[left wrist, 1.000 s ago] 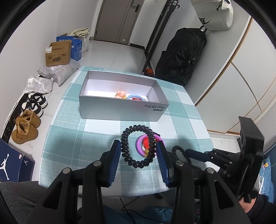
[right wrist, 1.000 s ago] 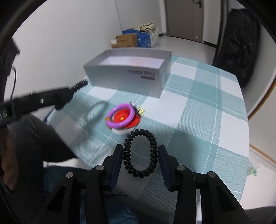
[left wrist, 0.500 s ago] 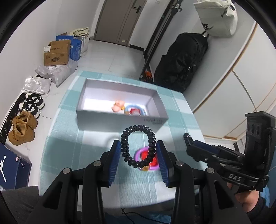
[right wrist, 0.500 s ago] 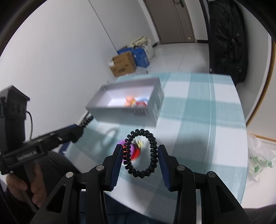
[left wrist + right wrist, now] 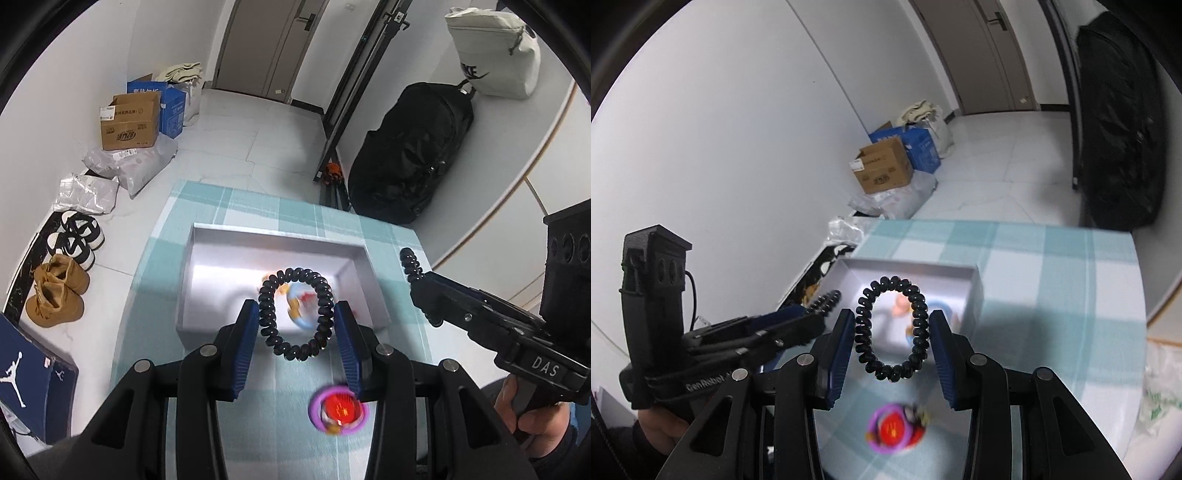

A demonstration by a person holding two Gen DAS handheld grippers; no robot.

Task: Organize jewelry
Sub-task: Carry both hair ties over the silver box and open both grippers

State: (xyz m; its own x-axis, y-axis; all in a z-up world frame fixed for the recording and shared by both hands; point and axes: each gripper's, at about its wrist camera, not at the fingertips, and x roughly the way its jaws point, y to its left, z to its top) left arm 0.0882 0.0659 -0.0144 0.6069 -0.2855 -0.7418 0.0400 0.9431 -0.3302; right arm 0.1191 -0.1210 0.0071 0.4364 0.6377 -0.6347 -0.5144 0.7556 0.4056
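Observation:
Two black spiral coil rings are in the air. My left gripper [image 5: 295,310] is shut on one coil ring [image 5: 266,317], which stands upright between its blue pads above the near part of the open grey box [image 5: 273,236]. My right gripper [image 5: 892,317] is shut on the other coil ring [image 5: 862,332], also over the box [image 5: 905,264]. Each gripper shows in the other's view: the right gripper [image 5: 421,284] beside the box's right end, the left gripper [image 5: 812,314] at its left. Small coloured trinkets [image 5: 299,321] lie blurred inside the box. A purple ring with a red piece [image 5: 338,410] lies on the checked cloth.
The table with the teal checked cloth [image 5: 229,206] ends close beyond the box. On the floor to the left are shoes [image 5: 59,291], plastic parcels and cardboard boxes [image 5: 129,122]. A black bag [image 5: 410,158] leans by the wall at the right. A person's hand [image 5: 535,417] grips the right handle.
Both grippers rose and moved forward from above the purple ring to over the grey box, each keeping its coil ring. The purple ring stayed on the cloth and now sits below the fingers.

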